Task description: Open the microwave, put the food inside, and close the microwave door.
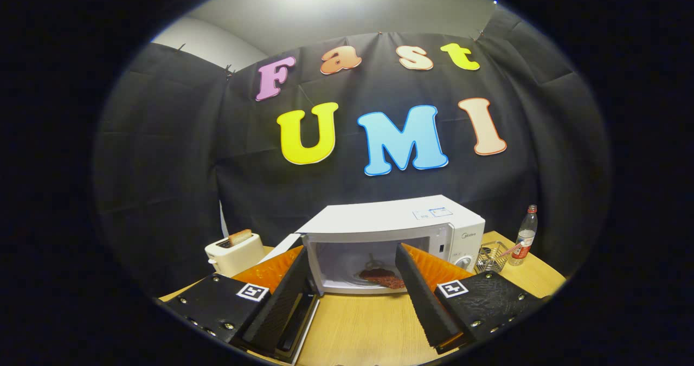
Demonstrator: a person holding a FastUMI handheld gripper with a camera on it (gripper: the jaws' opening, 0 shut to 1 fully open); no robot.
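The white microwave (398, 222) stands on the wooden table (368, 325) just ahead of my fingers, its door (281, 249) swung wide open to the left. The door's lower part runs under my left finger. Reddish-brown food (379, 277) lies on the turntable inside the lit cavity, partly hidden by my right finger. My gripper (351, 253) is open in front of the cavity mouth, fingers spread wide with nothing between them.
A white toaster (234, 255) with a bread slice (240, 237) in it stands left of the microwave. To its right are a wire basket (492, 256) and a plastic bottle (526, 238). Bare tabletop lies between my fingers and the microwave.
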